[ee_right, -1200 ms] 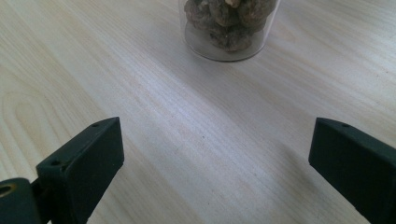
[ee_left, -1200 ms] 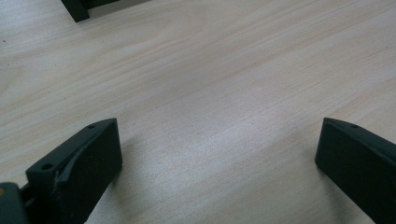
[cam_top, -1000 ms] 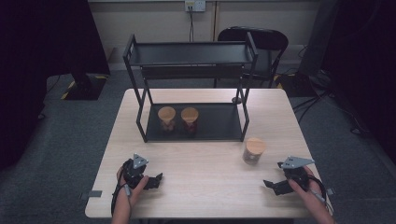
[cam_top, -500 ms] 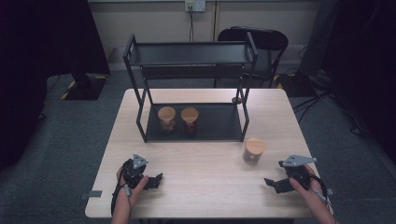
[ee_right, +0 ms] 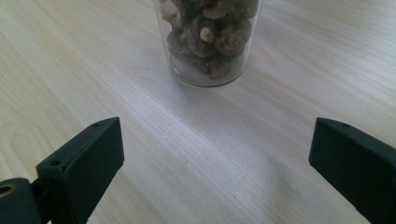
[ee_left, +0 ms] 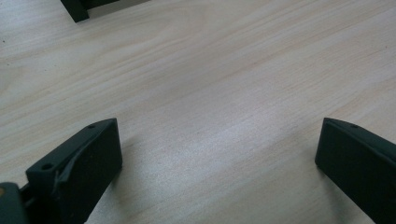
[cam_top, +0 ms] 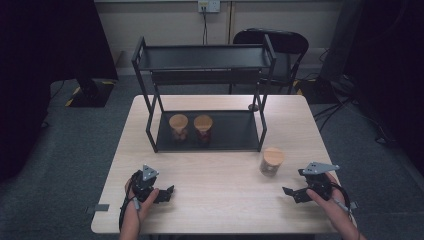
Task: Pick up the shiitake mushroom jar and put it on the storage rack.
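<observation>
Jar [cam_top: 272, 161] upright, right gripper [cam_top: 291, 192] near, agape

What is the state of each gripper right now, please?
Left gripper: open, holding nothing, over bare table.
Right gripper: open, holding nothing, facing the jar.

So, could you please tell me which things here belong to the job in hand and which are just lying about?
In the job:
- jar on the table, which the open right tool faces
- black rack
- two jars on its bottom shelf

Lying about:
- chair
- wall socket
</observation>
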`<action>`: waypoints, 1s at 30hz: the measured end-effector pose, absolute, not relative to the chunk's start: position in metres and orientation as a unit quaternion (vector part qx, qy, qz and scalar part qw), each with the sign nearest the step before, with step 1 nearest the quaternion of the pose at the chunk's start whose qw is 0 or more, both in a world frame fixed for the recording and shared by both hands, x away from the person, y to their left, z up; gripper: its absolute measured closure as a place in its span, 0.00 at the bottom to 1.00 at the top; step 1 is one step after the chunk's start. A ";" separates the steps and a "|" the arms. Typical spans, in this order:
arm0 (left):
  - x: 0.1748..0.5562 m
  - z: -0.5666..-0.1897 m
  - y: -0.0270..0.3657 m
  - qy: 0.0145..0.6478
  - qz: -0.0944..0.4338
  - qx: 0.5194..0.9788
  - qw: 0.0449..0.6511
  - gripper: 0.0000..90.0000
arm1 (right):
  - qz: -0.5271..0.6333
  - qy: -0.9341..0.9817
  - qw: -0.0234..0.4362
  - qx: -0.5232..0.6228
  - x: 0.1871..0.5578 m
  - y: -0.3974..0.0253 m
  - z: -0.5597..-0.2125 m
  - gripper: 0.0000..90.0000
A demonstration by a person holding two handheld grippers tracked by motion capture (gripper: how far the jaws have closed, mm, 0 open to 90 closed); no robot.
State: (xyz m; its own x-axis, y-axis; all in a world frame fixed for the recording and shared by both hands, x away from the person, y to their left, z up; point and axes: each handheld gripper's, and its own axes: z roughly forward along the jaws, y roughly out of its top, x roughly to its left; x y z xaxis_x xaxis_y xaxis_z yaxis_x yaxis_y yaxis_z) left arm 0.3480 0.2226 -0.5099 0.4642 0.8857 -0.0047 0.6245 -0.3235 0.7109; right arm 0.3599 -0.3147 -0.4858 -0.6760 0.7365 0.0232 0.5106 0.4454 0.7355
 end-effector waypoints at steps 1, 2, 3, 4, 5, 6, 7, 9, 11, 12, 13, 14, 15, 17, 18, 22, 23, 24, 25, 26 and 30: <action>0.348 -0.510 0.223 0.478 0.198 0.789 0.331 0.00 | 0.373 0.836 0.152 0.373 0.361 -0.315 -0.485 0.03; 0.348 -0.510 0.223 0.479 0.197 0.789 0.331 0.00 | 0.373 0.835 0.152 0.374 0.362 -0.314 -0.484 0.03; 0.348 -0.510 0.223 0.478 0.198 0.789 0.331 0.00 | 0.374 0.835 0.153 0.373 0.363 -0.314 -0.483 0.03; 0.348 -0.510 0.223 0.478 0.198 0.789 0.331 0.00 | 0.374 0.835 0.153 0.373 0.363 -0.313 -0.483 0.03; 0.348 -0.510 0.223 0.478 0.197 0.789 0.331 0.00 | 0.375 0.835 0.154 0.372 0.364 -0.313 -0.482 0.03; 0.348 -0.510 0.223 0.479 0.197 0.789 0.331 0.00 | 0.374 0.835 0.155 0.372 0.365 -0.312 -0.482 0.03; 0.348 -0.510 0.223 0.478 0.197 0.789 0.331 0.00 | 0.375 0.835 0.154 0.372 0.366 -0.311 -0.481 0.03; 0.348 -0.510 0.223 0.478 0.197 0.789 0.331 0.00 | 0.374 0.836 0.155 0.370 0.368 -0.309 -0.480 0.03; 0.348 -0.510 0.223 0.478 0.197 0.789 0.331 0.00 | 0.376 0.836 0.155 0.370 0.370 -0.308 -0.480 0.03; 0.348 -0.510 0.223 0.478 0.197 0.789 0.331 0.00 | 0.376 0.835 0.156 0.369 0.371 -0.306 -0.479 0.03; 0.348 -0.510 0.223 0.478 0.197 0.789 0.331 0.00 | 0.377 0.835 0.157 0.369 0.372 -0.306 -0.479 0.03; 0.348 -0.510 0.223 0.478 0.197 0.789 0.331 0.00 | 0.376 0.835 0.157 0.369 0.373 -0.305 -0.478 0.03; 0.348 -0.510 0.223 0.478 0.197 0.789 0.331 0.00 | 0.377 0.835 0.157 0.369 0.374 -0.304 -0.478 0.03; 0.348 -0.510 0.223 0.479 0.197 0.789 0.331 0.00 | 0.378 0.834 0.157 0.371 0.377 -0.303 -0.477 0.03; 0.348 -0.510 0.223 0.478 0.197 0.789 0.331 0.00 | 0.378 0.834 0.156 0.371 0.377 -0.302 -0.477 0.03; 0.348 -0.510 0.223 0.478 0.197 0.789 0.331 0.00 | 0.379 0.833 0.157 0.372 0.382 -0.300 -0.476 0.03; 0.348 -0.510 0.223 0.478 0.197 0.789 0.331 0.00 | 0.379 0.832 0.157 0.373 0.383 -0.299 -0.476 0.03; 0.348 -0.510 0.223 0.478 0.197 0.789 0.331 0.00 | 0.380 0.832 0.158 0.373 0.384 -0.299 -0.476 0.03; 0.348 -0.510 0.223 0.478 0.197 0.789 0.331 0.00 | 0.380 0.832 0.158 0.373 0.385 -0.298 -0.475 0.03; 0.348 -0.510 0.223 0.479 0.197 0.789 0.331 0.00 | 0.381 0.831 0.158 0.373 0.386 -0.298 -0.475 0.03; 0.348 -0.510 0.223 0.479 0.197 0.789 0.331 0.00 | 0.380 0.831 0.159 0.374 0.390 -0.295 -0.476 0.03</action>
